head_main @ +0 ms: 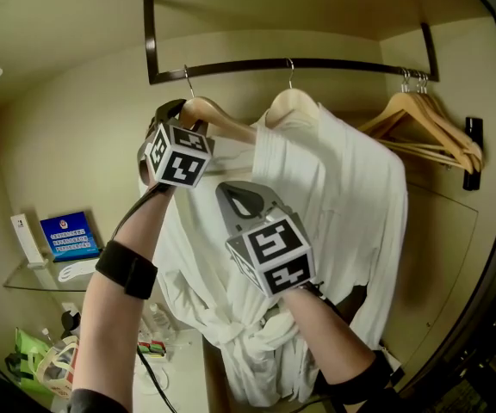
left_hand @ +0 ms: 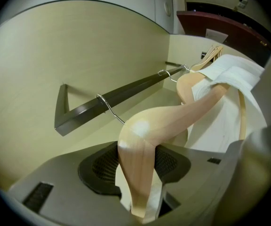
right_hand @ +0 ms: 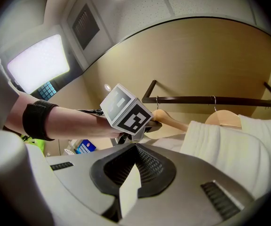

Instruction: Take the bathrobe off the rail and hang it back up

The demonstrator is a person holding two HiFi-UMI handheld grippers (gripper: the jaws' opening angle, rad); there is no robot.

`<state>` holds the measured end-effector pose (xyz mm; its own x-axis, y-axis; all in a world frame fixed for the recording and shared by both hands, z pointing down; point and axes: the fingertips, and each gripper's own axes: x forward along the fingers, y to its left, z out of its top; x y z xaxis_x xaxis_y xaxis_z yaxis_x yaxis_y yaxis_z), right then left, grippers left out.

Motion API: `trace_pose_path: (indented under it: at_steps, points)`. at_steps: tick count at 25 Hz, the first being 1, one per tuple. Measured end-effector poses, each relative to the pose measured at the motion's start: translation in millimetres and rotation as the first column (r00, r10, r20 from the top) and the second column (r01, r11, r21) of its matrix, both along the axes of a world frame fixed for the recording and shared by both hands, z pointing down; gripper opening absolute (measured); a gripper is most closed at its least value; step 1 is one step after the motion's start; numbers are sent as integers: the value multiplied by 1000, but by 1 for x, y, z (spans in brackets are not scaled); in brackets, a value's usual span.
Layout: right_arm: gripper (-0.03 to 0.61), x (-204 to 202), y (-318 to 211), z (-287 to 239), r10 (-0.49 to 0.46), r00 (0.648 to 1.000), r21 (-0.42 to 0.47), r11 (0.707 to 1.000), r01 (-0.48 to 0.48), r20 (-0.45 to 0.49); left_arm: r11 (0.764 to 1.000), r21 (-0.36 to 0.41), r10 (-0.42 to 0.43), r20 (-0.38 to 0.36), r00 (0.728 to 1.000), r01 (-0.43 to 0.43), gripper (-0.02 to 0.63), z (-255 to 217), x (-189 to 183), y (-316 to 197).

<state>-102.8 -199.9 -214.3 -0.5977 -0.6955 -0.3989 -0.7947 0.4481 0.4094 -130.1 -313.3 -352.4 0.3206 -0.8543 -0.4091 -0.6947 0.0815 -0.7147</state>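
The left hand-held gripper (left_hand: 138, 166) is closed on the near arm of a wooden hanger (left_hand: 173, 119), whose wire hook is caught over the dark rail (left_hand: 126, 93). A little white cloth is seen under the hanger between the same jaws. The white bathrobe (head_main: 351, 196) is hung below the rail, its shoulder laid over the far arm of that hanger, just beside a second hanger (head_main: 293, 103). The right hand-held gripper (right_hand: 133, 175) is held lower, at the front of the bathrobe, its jaws brought together on a thin fold of the white cloth. More spare hangers (head_main: 420, 120) are seen at the rail's right end, apart from the bathrobe.
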Motion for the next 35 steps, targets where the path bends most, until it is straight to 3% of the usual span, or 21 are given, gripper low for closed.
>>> trace_pose_path:
  at_steps: [6,19,29,35]
  points:
    - [14,4,2,-4,-15,1000,4,1000,14,16,999,42,-10,29,1000,9,206,-19,8,20]
    - [14,11,20,20,-60,998,-23,998,60,13,998,14,-61,26,998,61,206,6,-8,42]
    - [12,24,32,71,-109,994,-95,990,109,3,994,-69,-85,24,996,87,204,71,-12,62]
    - [14,42,32,142,-125,992,-250,960,126,20,983,-143,-113,20,993,115,204,149,-2,73]
